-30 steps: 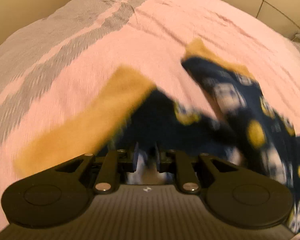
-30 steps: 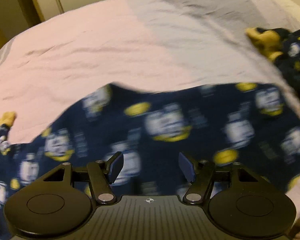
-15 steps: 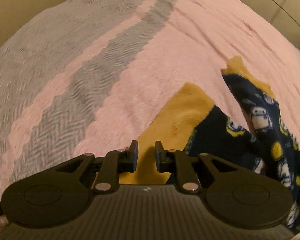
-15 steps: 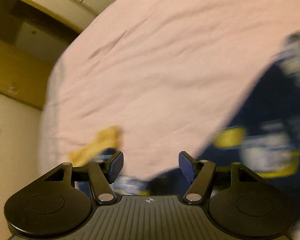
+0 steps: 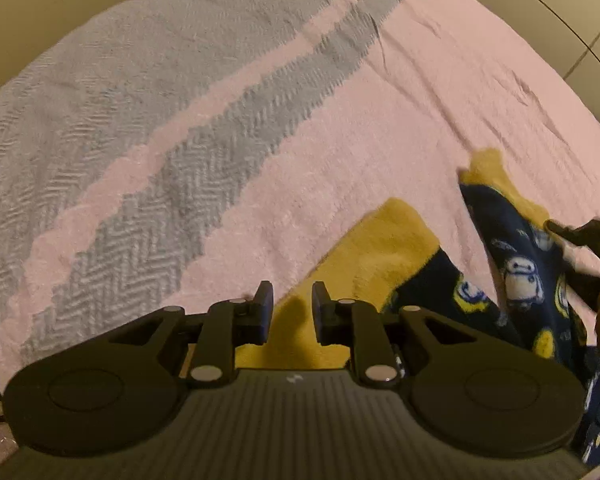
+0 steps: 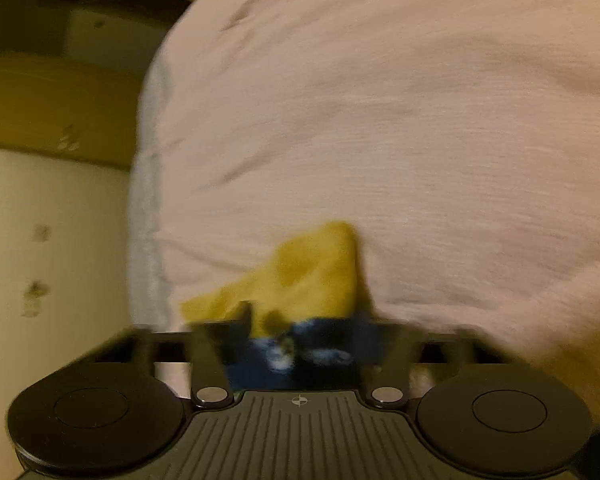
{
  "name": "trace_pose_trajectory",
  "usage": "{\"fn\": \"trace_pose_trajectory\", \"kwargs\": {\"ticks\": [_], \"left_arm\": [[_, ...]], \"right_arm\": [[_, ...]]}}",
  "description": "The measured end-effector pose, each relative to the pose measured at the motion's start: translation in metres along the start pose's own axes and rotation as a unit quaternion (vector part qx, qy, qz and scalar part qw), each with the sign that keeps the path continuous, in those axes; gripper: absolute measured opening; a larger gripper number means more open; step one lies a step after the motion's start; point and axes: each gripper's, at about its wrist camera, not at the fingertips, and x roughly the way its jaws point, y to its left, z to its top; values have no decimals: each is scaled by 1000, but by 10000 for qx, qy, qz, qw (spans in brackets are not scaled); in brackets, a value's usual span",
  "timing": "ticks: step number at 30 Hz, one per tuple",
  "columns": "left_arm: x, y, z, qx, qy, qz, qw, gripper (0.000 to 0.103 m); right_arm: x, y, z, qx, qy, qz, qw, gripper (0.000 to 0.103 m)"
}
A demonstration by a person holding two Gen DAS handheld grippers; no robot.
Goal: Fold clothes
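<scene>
A: Start at the left gripper [image 5: 287, 307]. What are the jaws doing?

B: They stand narrow and are opening a touch. Yellow cuff [image 5: 374, 258] shows in the gap and runs down under them; whether the pads press on it I cannot tell.

A: And the right gripper [image 6: 300, 332]?

B: Its jaws are closing, with the other cuff [image 6: 300, 276] and a strip of navy cloth between them. That view is blurred, so I cannot say the pads have bitten yet.

A: Where do the pyjamas [image 5: 516, 280] lie?

B: On the bed [image 5: 340, 152], over its pink part. In the left view the two legs fan apart. In the right view the cuff sits close to the bed's edge, with the floor beyond it.

A: What could go wrong?

B: I judge three things. The right jaws may close on only a thin lip of fleece, which would slip out on the lift. They may pinch the pink cover along with the cuff and drag it. And if the left cuff is loose, the legs will not line up and the fold goes crooked.
</scene>
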Motion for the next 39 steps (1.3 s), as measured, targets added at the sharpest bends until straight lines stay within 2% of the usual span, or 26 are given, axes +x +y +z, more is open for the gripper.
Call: {"fn": "trace_pose_trajectory", "kwargs": {"ticks": [2, 5, 8, 10, 11, 12, 15, 17, 18, 20, 22, 24, 26, 27, 28, 29, 30, 31, 33, 34, 37, 39], "left_arm": [[5, -3, 8, 41, 33, -188, 9998, 22], [13, -8, 28, 278, -60, -448, 9986, 35], [35, -13, 49, 435, 27, -851, 9954, 43], [59, -15, 59, 403, 276, -1320, 9900, 37], [70, -17, 63, 386, 414, -1579, 9858, 17], [79, -19, 65, 428, 477, -1725, 9829, 1], [83, -19, 71, 635, 260, -1619, 9844, 1], [72, -2, 78, 540, 77, -1663, 9846, 2], [68, 6, 82, 489, 81, -1713, 9840, 3], [68, 24, 89, 440, 438, -1858, 9806, 5], [66, 37, 94, 738, 582, -1621, 9823, 4], [62, 56, 104, 999, 509, -1229, 9861, 7], [55, 82, 119, 842, 545, -1371, 9855, 7], [51, 93, 125, 748, 577, -1481, 9844, 7], [46, 104, 129, 682, 605, -1555, 9836, 7], [42, 109, 130, 680, 633, -1580, 9831, 7], [38, 112, 129, 722, 676, -1603, 9821, 7], [35, 115, 127, 764, 718, -1626, 9811, 7], [31, 116, 121, 880, 855, -1713, 9775, 7], [30, 113, 117, 940, 924, -1775, 9753, 7], [33, 96, 107, 1082, 1134, -1991, 9674, 7], [34, 80, 101, 1160, 1255, -2130, 9620, 7]], "right_arm": [[-9, 14, -1, -304, -157, 105, 9994, 12], [-42, 35, -7, -668, -712, 353, 9946, 12], [-72, 47, -14, -859, -1176, 316, 9888, 12], [-79, 50, -20, -751, -1347, 237, 9877, 12], [-81, 51, -24, -671, -1426, 203, 9873, 12], [-85, 52, -27, -585, -1526, 172, 9864, 12], [-102, 69, -49, -529, -1962, 208, 9789, 12], [-118, 87, -69, -631, -2264, 298, 9715, 12], [-126, 96, -79, -682, -2413, 343, 9674, 12], [-137, 120, -107, -899, -2567, 433, 9613, 12], [-133, 147, -143, -1350, -2408, 461, 9600, 12], [-116, 173, -182, -1948, -2083, 345, 9578, 12], [-81, 192, -225, -2561, -1436, 29, 9559, 12], [-58, 196, -247, -2794, -1028, -181, 9545, 17], [-35, 200, -269, -3011, -590, -423, 9508, 30], [-9, 199, -291, -3183, -95, -799, 9446, 35], [10, 198, -311, -3328, 220, -1193, 9351, 40], [21, 196, -328, -3426, 353, -1448, 9276, 41], [22, 191, -344, -3364, 228, -1605, 9276, 43], [21, 189, -350, -3301, 133, -1671, 9289, 47], [-1, 175, -345, -2674, -533, -1799, 9451, 50], [-26, 151, -335, -1700, -976, -1764, 9646, 50]]}}
